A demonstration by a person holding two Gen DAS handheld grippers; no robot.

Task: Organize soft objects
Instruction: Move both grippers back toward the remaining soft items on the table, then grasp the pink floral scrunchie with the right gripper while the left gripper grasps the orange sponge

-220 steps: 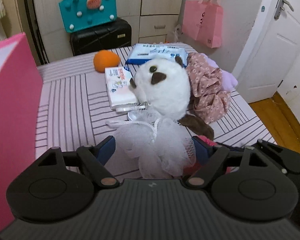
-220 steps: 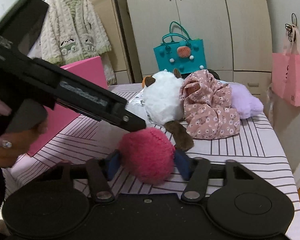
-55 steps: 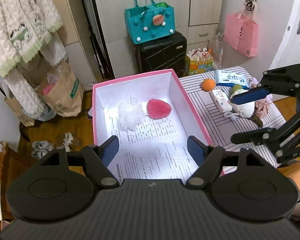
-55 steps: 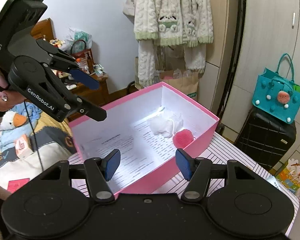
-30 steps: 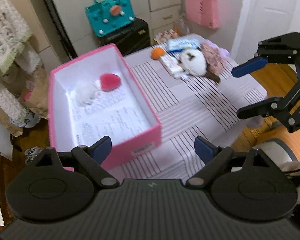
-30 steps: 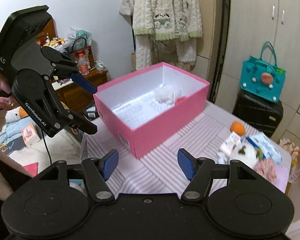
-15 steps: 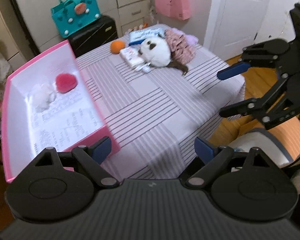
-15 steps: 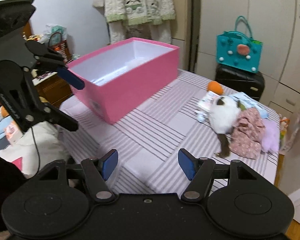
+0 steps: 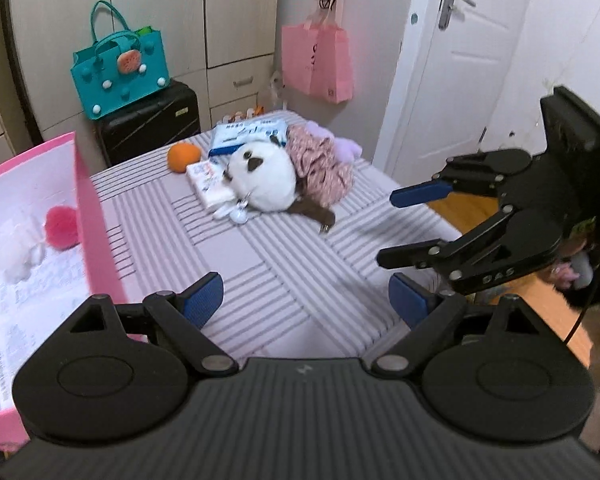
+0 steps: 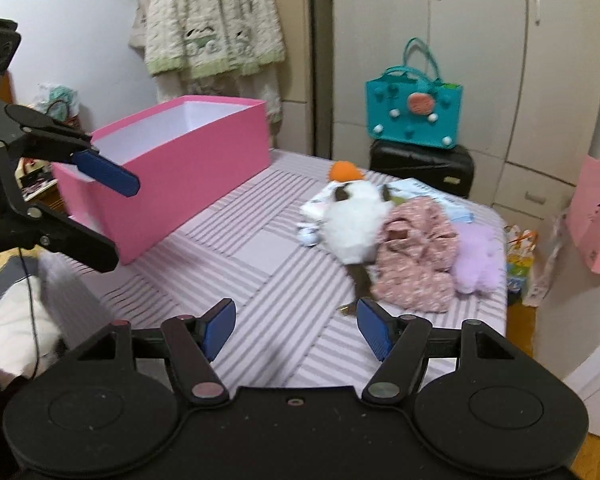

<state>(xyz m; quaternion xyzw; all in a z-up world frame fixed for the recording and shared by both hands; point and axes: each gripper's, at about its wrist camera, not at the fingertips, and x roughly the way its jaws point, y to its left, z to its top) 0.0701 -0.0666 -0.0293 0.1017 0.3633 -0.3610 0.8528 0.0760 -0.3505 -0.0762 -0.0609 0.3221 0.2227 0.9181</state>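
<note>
White plush toy [image 10: 354,222] lies lengthwise, brown tail toward the camera.

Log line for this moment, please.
left gripper: jaws open, empty | right gripper: jaws open, empty | pink cardboard box: red pompom inside | white plush toy: on table

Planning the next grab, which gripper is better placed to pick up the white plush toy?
Probably the right gripper: it is open and empty, with the white plush toy close ahead. The left gripper, also open, sits nearer the pink box.
</note>
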